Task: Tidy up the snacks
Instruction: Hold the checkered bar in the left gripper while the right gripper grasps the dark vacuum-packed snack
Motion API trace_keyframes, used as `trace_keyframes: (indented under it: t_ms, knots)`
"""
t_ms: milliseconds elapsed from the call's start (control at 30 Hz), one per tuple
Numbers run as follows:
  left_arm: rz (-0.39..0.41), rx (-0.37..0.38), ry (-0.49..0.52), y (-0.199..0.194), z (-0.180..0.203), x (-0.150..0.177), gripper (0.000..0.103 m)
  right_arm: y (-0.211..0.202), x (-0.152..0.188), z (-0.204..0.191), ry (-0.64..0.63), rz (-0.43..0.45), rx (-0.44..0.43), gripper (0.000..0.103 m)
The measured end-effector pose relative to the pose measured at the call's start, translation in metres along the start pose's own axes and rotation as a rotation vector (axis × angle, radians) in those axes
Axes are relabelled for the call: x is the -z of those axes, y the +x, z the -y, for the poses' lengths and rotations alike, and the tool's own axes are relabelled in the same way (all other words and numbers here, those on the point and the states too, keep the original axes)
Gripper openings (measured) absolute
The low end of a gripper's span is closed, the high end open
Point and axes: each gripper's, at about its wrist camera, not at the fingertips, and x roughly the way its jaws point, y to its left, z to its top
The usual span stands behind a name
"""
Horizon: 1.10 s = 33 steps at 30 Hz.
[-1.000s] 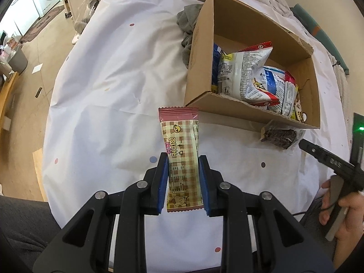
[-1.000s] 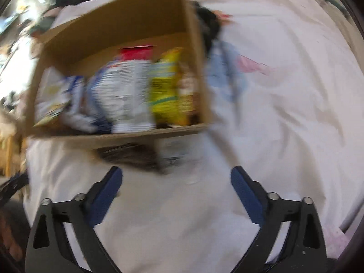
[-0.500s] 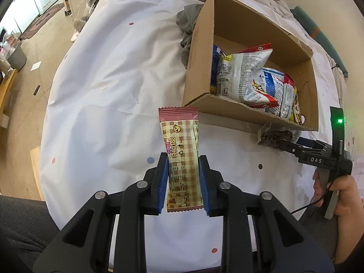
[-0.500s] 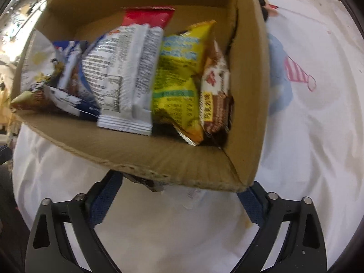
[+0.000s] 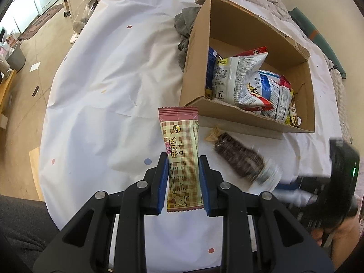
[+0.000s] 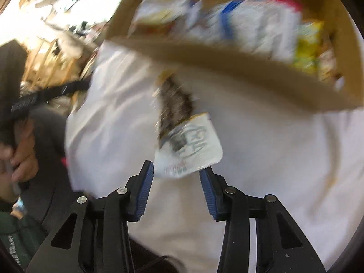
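Between the blue pads of the left gripper (image 5: 183, 182): a pink-and-cream checked snack bar wrapper (image 5: 182, 159), clamped upright. At one o'clock from it, an open brown cardboard box (image 5: 195, 68) holding snack bags, on white dotted cloth (image 5: 102, 91). At three o'clock, right gripper (image 6: 176, 191) closing around a clear packet of dark cookies (image 6: 182, 122); contact too blurred to tell.
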Motion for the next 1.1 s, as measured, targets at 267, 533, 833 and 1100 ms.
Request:
trace_keyframes:
  t_ms: [267,533,833,1100]
  knots:
    - [0.009,-0.018,-0.022,-0.001,-0.006,0.0,0.022,0.013,0.008,-0.014,0.04,-0.024,0.214,0.088]
    - [0.039,-0.094,-0.068,-0.002,-0.019,-0.007,0.022,0.044,-0.042,-0.042,0.046,0.067,0.313,0.088]
    - [0.03,-0.079,-0.128,-0.002,-0.033,-0.008,0.023,0.104,-0.078,-0.061,-0.063,-0.005,0.472,0.088]
    - [0.034,-0.064,-0.132,-0.004,-0.032,-0.01,0.023,0.088,-0.071,-0.064,-0.048,0.038,0.4,0.056]
